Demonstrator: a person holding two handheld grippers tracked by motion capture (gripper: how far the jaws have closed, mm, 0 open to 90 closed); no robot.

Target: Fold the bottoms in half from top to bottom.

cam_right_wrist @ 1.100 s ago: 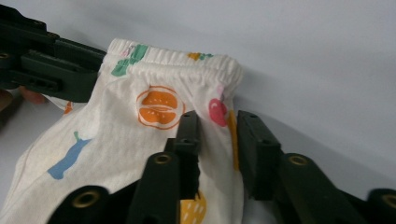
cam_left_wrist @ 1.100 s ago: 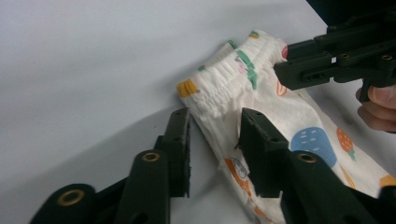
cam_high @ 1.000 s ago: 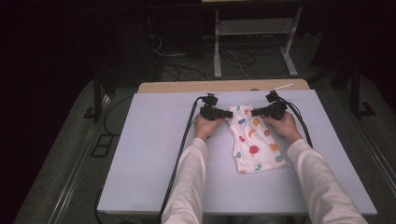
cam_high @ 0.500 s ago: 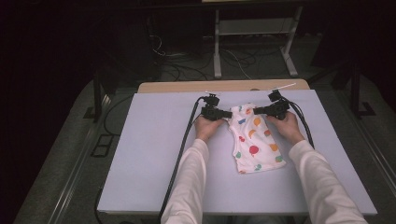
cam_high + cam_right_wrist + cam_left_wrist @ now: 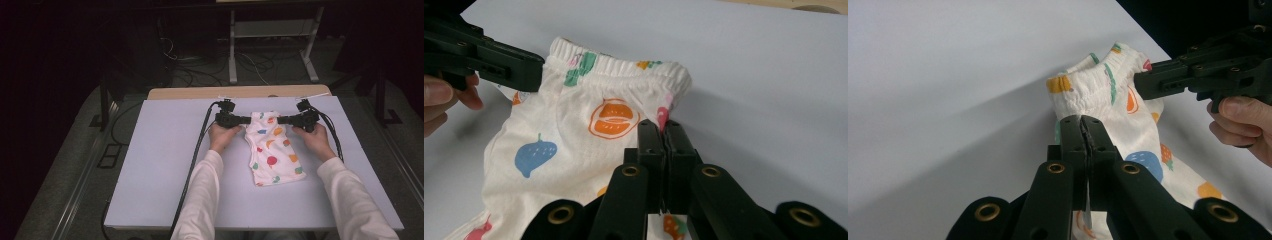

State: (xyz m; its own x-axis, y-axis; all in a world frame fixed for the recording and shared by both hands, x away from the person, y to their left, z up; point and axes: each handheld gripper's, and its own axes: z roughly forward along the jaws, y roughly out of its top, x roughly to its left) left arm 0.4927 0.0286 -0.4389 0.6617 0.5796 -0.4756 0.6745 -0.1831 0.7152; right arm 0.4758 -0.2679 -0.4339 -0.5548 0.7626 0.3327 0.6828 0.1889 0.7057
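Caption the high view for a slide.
Left hand-held gripper and right hand-held gripper pinch a fruit-print garment's waistband on a white table.

**Open table on all sides of the cloth; the far edge is crowded**

Wide bare stretches of the table (image 5: 150, 165) are left to either side of the patterned shorts (image 5: 272, 150), and a broad free strip is found along the near edge. The middle is taken up by the shorts and by the two forearms reaching in from the near side. The far end of the garment is hemmed in by the left gripper (image 5: 245, 120) and the right gripper (image 5: 281, 120), each clamped on a waistband corner. A cable (image 5: 197, 150) is trailed across the left half of the table. Only a narrow gap is left between the waistband and the wooden strip (image 5: 200, 93) at the far edge.
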